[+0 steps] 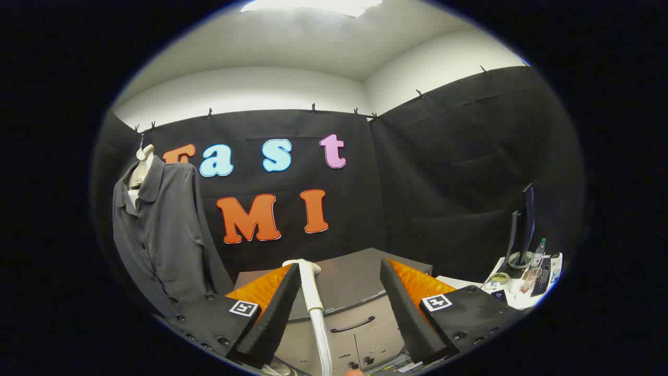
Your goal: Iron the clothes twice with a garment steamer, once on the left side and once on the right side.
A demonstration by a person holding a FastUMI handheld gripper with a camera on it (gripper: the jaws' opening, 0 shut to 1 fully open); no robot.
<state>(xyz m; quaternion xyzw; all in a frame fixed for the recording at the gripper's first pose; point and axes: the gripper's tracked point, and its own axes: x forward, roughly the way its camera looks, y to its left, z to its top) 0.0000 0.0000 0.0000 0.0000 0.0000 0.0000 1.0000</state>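
Note:
A grey button-up garment [159, 230] hangs on a pale mannequin torso [142, 164] to the left, beyond my left finger. The white garment steamer [313, 292] stands upright between my fingers, close to the left one, with its head at the top and its ribbed hose running down below. My gripper [339, 271] is open, and its fingers stand wide apart on either side of the steamer handle without pressing on it.
A grey cabinet [344, 313] with a drawer handle stands just ahead of the fingers. To the right, a white desk [522, 292] carries a monitor [524, 224], a keyboard and a bottle. Black cloth walls close off the booth behind.

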